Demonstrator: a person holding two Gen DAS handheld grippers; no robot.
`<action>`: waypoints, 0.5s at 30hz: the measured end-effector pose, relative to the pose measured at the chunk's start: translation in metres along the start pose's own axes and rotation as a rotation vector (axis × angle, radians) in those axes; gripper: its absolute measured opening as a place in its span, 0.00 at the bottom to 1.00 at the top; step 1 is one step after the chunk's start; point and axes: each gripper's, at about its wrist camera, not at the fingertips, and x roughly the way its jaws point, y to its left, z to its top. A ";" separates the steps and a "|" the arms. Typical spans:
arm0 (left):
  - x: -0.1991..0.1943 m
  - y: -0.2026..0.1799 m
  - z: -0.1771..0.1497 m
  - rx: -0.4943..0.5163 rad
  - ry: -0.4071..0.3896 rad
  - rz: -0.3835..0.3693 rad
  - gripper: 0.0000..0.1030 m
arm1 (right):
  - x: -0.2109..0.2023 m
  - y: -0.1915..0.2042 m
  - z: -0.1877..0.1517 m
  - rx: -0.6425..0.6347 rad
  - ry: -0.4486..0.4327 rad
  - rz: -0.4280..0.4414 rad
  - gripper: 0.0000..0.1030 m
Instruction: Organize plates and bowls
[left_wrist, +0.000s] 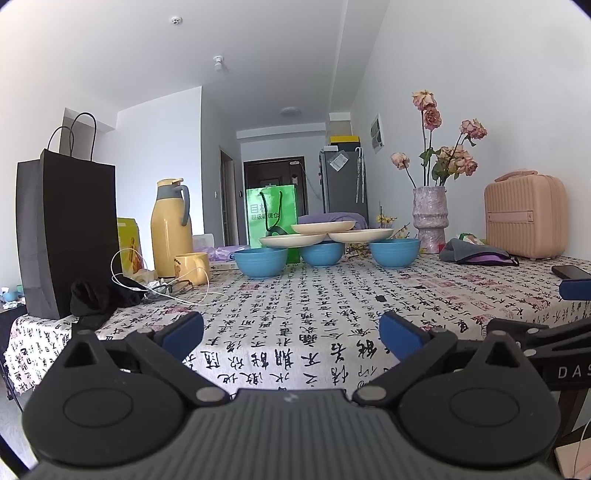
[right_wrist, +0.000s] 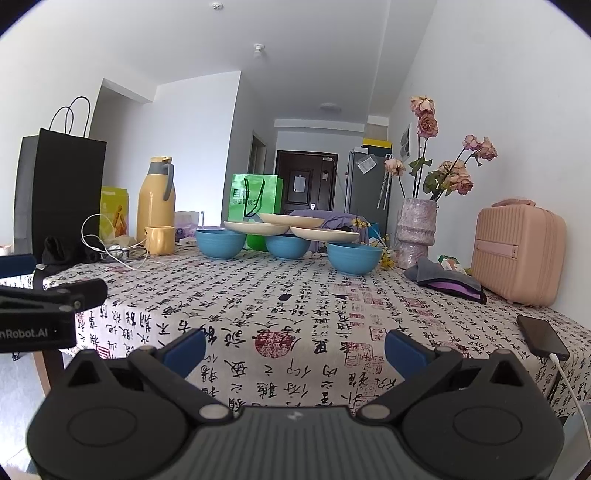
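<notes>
Three blue bowls stand in a row at the far side of the table: left bowl (left_wrist: 260, 262) (right_wrist: 220, 243), middle bowl (left_wrist: 321, 254) (right_wrist: 286, 246), right bowl (left_wrist: 394, 252) (right_wrist: 354, 258). Three cream plates rest on their rims: a left plate (left_wrist: 291, 241) (right_wrist: 255, 228), a right plate (left_wrist: 360, 235) (right_wrist: 324, 234) and a top plate (left_wrist: 323, 228) (right_wrist: 291, 220) lying across both. My left gripper (left_wrist: 291, 332) is open and empty near the table's front edge. My right gripper (right_wrist: 294, 345) is also open and empty, over the front of the tablecloth.
On the left stand a black paper bag (left_wrist: 66, 236), a yellow thermos (left_wrist: 171, 229), a yellow mug (left_wrist: 192, 267) and white cables (left_wrist: 166, 288). On the right are a vase of dried roses (left_wrist: 430, 218), a pink case (left_wrist: 524, 225), a grey pouch (right_wrist: 447, 278) and a phone (right_wrist: 543, 338).
</notes>
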 end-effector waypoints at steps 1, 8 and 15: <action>0.000 0.000 0.000 0.000 0.000 0.000 1.00 | 0.000 0.000 0.000 0.001 -0.001 -0.001 1.00; 0.002 0.002 0.001 -0.002 0.010 -0.004 1.00 | 0.000 -0.001 -0.001 0.007 0.002 0.001 1.00; 0.002 0.003 0.003 -0.004 0.012 -0.004 1.00 | 0.001 0.000 -0.001 0.005 0.003 -0.001 1.00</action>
